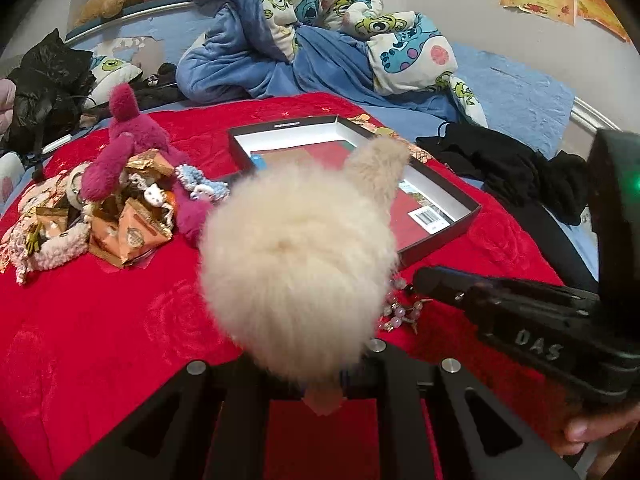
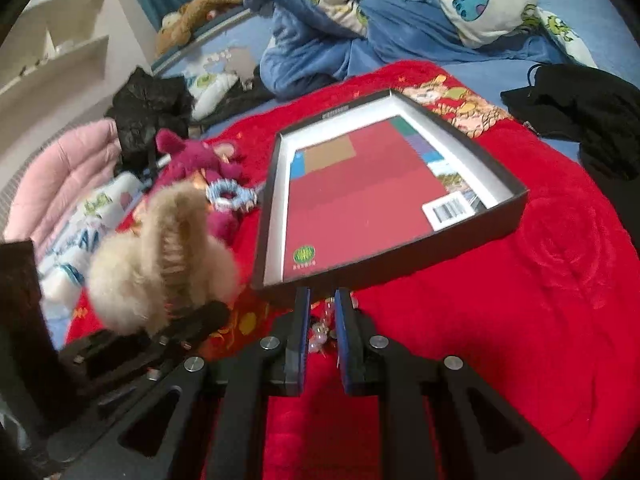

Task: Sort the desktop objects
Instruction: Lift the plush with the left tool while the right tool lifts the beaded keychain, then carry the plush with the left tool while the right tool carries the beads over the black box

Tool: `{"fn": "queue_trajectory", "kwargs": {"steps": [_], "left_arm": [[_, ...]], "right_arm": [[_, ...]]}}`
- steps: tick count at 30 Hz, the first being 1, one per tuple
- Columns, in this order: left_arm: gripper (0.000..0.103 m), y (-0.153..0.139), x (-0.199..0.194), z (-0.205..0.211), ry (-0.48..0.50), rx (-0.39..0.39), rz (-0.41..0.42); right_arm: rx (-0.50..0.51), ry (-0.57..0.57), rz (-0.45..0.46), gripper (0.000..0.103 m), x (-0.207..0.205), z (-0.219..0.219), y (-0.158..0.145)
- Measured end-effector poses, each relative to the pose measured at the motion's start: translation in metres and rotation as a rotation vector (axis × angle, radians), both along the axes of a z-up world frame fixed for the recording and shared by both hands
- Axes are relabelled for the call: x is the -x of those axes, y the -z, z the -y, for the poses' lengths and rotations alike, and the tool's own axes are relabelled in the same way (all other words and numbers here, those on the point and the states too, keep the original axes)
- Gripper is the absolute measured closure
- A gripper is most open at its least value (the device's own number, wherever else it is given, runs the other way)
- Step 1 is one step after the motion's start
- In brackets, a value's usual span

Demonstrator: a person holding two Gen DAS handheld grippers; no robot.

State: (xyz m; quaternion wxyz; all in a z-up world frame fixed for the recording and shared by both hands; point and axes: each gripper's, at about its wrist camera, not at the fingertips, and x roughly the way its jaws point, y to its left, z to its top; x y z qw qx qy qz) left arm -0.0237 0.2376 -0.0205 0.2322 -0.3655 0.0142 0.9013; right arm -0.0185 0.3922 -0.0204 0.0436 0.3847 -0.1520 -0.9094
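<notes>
On the left edge of the red blanket (image 1: 100, 320) a heap is sitting: gold snack packets (image 1: 132, 232), a magenta plush toy (image 1: 128, 136) lying over them, and a blue and white knitted ring (image 1: 200, 184) at the heap's right side.

Just right of that heap I am holding a cream fluffy toy (image 1: 296, 264) in my left gripper (image 1: 320, 388). The fur is hiding the fingertips, but a tuft is sticking out below the jaws, which are clamped narrowly on the toy. In the right wrist view the toy is hanging above the blanket beside the near left corner of the box.

Next comes a string of pale pink beads (image 1: 400, 312), lying on the blanket near its front edge, just in front of the box's near wall.

My right gripper (image 2: 322, 308) is pointing down at those beads (image 2: 322, 330). Its fingers (image 2: 302, 320) are standing nearly together with the beads between them; I cannot tell whether the pads are actually pinching them.

Behind the grippers, at the blanket's middle, the shallow black box (image 2: 400, 268) is lying open with a red printed sheet (image 2: 360, 200) flat inside. Beyond the blanket's right edge a black garment (image 2: 580, 116) is lying on the blue bedsheet (image 1: 520, 88).
</notes>
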Motion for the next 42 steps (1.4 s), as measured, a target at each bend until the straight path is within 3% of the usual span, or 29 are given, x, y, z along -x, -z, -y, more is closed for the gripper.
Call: {"fn": "queue_trajectory", "kwargs": {"steps": [12, 15, 19, 24, 28, 34, 38, 42], "left_arm": [[0.092, 0.02, -0.004, 0.025, -0.005, -0.011, 0.025], [0.092, 0.027, 0.004, 0.03, -0.02, -0.022, 0.055], [0.092, 0.024, 0.005, 0.029, -0.012, -0.036, 0.041], [0.092, 0.024, 0.005, 0.029, -0.007, -0.048, 0.05], [0.092, 0.023, 0.006, 0.031, -0.01, -0.062, 0.052], [0.092, 0.023, 0.008, 0.029, -0.012, -0.06, 0.055], [0.092, 0.024, 0.007, 0.026, -0.008, -0.056, 0.052], [0.092, 0.024, 0.007, 0.025, -0.005, -0.054, 0.049]], "right_arm": [[-0.081, -0.003, 0.084, 0.047, 0.01, 0.009, 0.023], [-0.158, -0.003, 0.117, 0.04, 0.016, 0.02, 0.03], [-0.252, 0.024, 0.159, 0.04, 0.025, 0.03, 0.039], [-0.265, 0.082, 0.176, 0.036, 0.03, 0.033, 0.042], [-0.264, 0.104, 0.172, 0.039, 0.029, 0.032, 0.044], [-0.37, 0.086, 0.157, 0.061, 0.028, 0.05, 0.042], [-0.417, 0.106, 0.152, 0.081, 0.024, 0.051, 0.04], [-0.432, 0.114, 0.149, 0.084, 0.024, 0.05, 0.039]]}}
